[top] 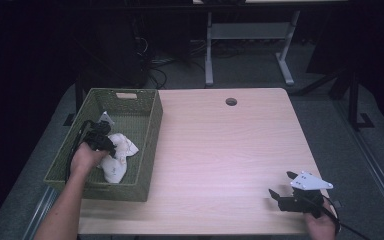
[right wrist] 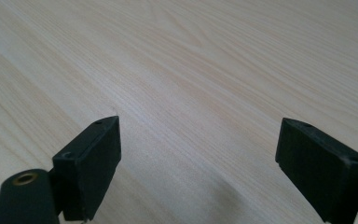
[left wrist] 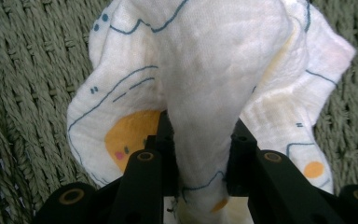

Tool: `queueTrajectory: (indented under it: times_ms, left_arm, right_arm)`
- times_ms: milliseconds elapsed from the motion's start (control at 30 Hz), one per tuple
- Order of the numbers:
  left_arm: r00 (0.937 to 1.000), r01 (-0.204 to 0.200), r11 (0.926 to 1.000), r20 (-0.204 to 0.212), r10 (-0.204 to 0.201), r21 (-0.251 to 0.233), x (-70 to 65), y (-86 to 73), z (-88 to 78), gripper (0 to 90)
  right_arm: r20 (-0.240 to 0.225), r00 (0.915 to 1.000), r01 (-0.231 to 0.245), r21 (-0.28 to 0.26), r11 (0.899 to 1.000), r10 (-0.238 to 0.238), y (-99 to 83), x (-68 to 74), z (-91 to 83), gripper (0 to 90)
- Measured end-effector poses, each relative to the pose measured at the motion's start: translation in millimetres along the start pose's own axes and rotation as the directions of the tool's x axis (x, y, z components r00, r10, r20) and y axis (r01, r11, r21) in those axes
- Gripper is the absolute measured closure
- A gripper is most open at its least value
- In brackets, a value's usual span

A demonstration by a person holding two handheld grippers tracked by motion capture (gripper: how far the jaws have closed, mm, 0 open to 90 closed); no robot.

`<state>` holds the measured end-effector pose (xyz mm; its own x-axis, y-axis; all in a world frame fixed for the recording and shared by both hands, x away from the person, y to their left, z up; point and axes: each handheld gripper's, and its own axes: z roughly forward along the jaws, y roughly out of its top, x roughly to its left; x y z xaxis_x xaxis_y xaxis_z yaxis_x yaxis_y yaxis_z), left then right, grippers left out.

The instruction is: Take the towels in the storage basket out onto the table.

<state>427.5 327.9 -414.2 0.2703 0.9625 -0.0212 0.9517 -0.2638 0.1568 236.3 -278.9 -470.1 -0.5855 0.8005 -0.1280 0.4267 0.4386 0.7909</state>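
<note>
1. Woven green wicker forms the basket (top: 147, 145) that surrounds the left gripper (top: 100, 137); its walls rise on every side of it, and the near wall stands between that gripper and the table edge.
2. Pale wood table (top: 230, 150) lies bare beneath and ahead of the right gripper (top: 286, 186), which sits at the near right corner, well apart from the basket.
3. A round hole (top: 231, 101) is cut in the table far ahead of the right gripper, near the far edge.
4. Beyond the table, a grey desk frame (top: 247, 45) stands on the dark floor.
5. The cloth (left wrist: 205, 84) is white, soft and crumpled, printed with thin blue lines, blue dots and orange-yellow round patches.
6. It lies inside the basket, right at the left gripper's tip and spreading to its right and nearer side.
7. The left gripper's jaws are closed narrowly on a gathered fold of the cloth, which rises between them in a bunched column.
8. The right gripper's jaws stand wide apart with nothing between them, low over the wood.
9. The left gripper view gives the print and the pinch on the fold, with wicker behind; the high view gives the cloth as a pale heap (top: 116, 156) and the person's left hand (top: 85, 159) and right hand (top: 322, 225).
10. The right gripper view gives the wood grain close between its jaws.
</note>
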Motion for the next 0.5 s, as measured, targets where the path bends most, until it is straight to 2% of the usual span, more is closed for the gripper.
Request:
queueTrajectory:
  times_ms: [33,133,267,367,433,500]
  left_arm:
    - [0.9999,0.013,0.9999,0.011,-0.013,-0.010,0.8,-0.9,-1.9,72.1]
    - [0.9990,0.019,0.9985,0.041,-0.017,-0.051,5.0,-3.3,-11.4,72.2]
    - [0.9943,0.039,0.9921,0.104,-0.026,-0.119,8.2,-6.5,-28.5,72.3]
    - [0.9915,0.037,0.9857,0.129,-0.015,-0.165,7.3,-8.0,-40.3,72.4]
    - [0.9874,0.034,0.9833,0.158,-0.006,-0.179,6.9,-8.8,-46.2,72.4]
    - [0.9870,0.025,0.9818,0.161,0.006,-0.188,6.8,-9.7,-51.6,72.4]
  right_arm:
    - [0.001,1.0000,0.002,-0.002,1.000,-0.002,0.0,-0.3,0.5,13.7]
    - [0.001,1.0000,0.001,0.002,1.000,-0.001,-0.1,-0.4,1.9,13.7]
    - [0.003,1.0000,0.002,0.000,1.000,-0.002,0.1,-0.4,1.9,13.7]
    - [0.007,1.0000,0.000,0.001,1.000,0.000,0.0,-0.3,0.8,13.7]
    - [0.008,1.0000,-0.001,-0.004,1.000,0.001,0.0,-0.3,0.1,13.7]
    - [0.011,0.9999,0.002,-0.008,1.000,-0.002,0.0,-0.6,-0.4,13.7]
